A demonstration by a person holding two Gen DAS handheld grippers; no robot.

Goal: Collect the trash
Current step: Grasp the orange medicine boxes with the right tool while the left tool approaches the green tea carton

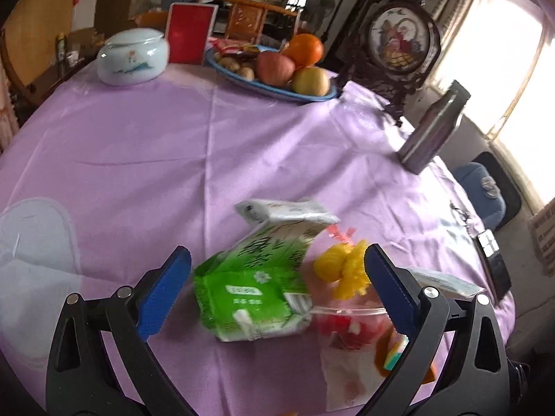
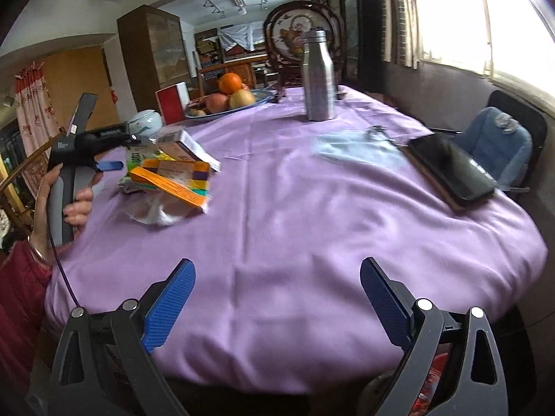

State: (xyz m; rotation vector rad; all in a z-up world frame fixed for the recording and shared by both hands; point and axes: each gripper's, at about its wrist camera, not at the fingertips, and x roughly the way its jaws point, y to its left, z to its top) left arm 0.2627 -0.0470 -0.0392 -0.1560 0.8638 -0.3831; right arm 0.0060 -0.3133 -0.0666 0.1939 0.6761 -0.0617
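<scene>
Trash pile near edge of desk (image 1: pixel 138 145): green tissue pack (image 1: pixel 249 284), yellow wrapper (image 1: pixel 343 267), clear plastic tub (image 1: pixel 350 322) with red scraps inside. Left tool (image 1: pixel 277 287) wide open, straddling pack, gripping nothing. Right tool (image 2: pixel 277 301) wide open, empty. Far blue plate (image 1: pixel 277 90) holds fruit.

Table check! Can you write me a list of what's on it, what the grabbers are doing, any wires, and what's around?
Surface: round table, purple cloth.
Job's things: green packet, orange box, yellow wrappers, clear wrappers, piled together.
Clutter: fruit plate, white jar, red box, steel bottle, phone, mask.
Grippers: left gripper open, fingers either side of the pile; right gripper open, nothing between.
Cables: dark cord hanging from the left gripper's handle.
Surroundings: window, blue-cushioned chair, cabinet.
</scene>
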